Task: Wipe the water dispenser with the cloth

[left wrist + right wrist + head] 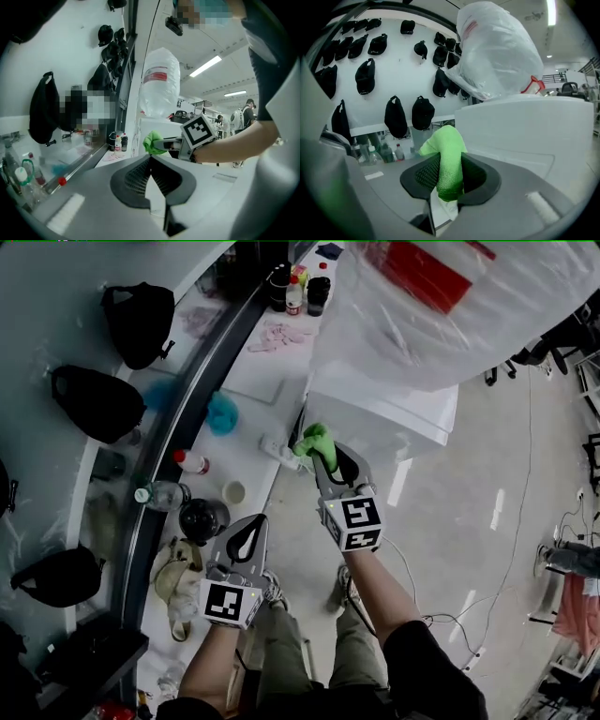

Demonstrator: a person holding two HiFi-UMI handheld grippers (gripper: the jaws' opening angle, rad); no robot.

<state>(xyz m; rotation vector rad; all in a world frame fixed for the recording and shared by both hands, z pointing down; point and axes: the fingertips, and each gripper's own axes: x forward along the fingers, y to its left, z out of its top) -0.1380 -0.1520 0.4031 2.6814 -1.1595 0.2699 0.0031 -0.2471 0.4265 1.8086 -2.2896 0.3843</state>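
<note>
seemingly the wiping is barely begun: the right claw is clamped on the green cloth, with the white water dispenser just ahead to its right, contact unclear. the left claw is closed on nothing, behind the right one.

Dim, greyish head view, bright ceiling strip lights in gripper views, fisheye-warped dark corners

Cloth tail buried inside right claw; water dispenser top hidden under plastic bag, bag cut by edge.
</note>
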